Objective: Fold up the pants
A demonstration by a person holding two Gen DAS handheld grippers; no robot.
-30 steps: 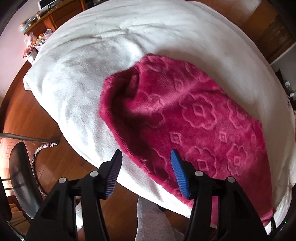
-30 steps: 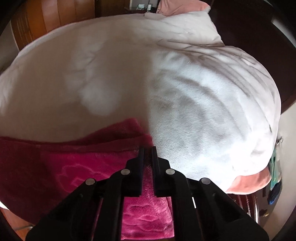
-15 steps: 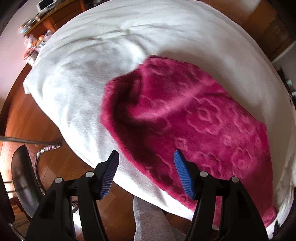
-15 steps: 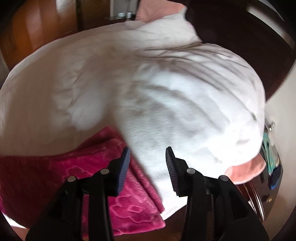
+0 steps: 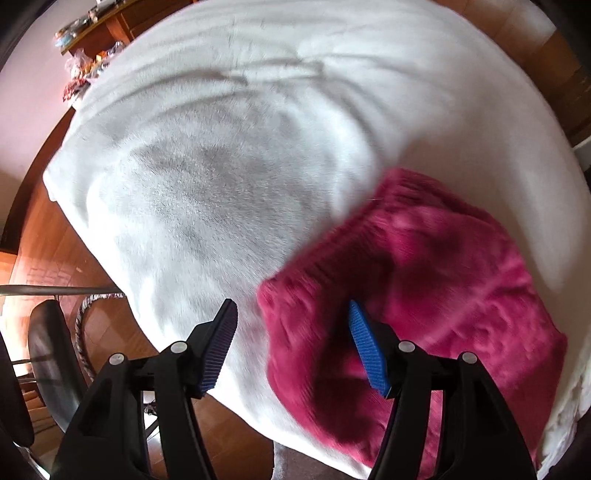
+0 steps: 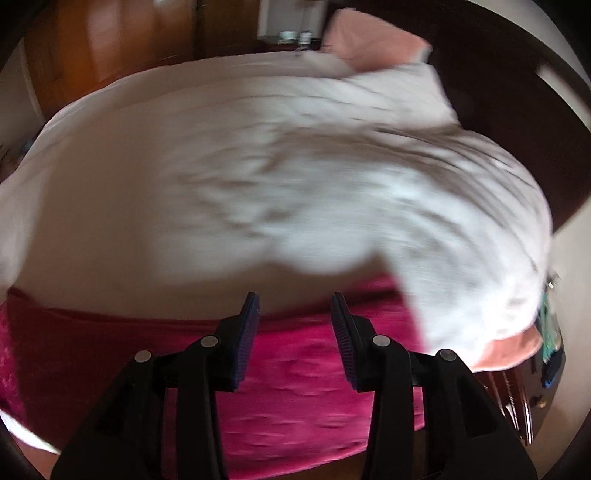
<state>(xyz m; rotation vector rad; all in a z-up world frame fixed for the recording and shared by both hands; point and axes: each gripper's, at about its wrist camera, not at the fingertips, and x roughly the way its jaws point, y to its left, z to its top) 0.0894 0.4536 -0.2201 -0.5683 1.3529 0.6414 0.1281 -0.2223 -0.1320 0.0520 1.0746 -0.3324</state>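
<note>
The fuzzy magenta pants (image 5: 424,280) lie folded on the white bed cover (image 5: 229,177), near its front edge. My left gripper (image 5: 291,314) points down over the left end of the pants; it is open, with the corner of the cloth seen between its blue pads but untouched. In the right wrist view the pants (image 6: 295,376) stretch across the bottom of the blurred picture. My right gripper (image 6: 293,302) hovers above their far edge, open, with nothing between its fingers.
The bed's front edge drops to a wooden floor (image 5: 40,251), where a dark chair (image 5: 48,354) stands at the left. A cluttered wooden dresser (image 5: 99,33) is at the far left. A pink pillow (image 6: 373,48) and the dark headboard (image 6: 509,92) are beyond the right gripper.
The right gripper, shut on the pants' edge a second ago, opened, let go and lifted back. The left gripper slid left, so the pants shifted right in its view, and its jaws widened slightly.
</note>
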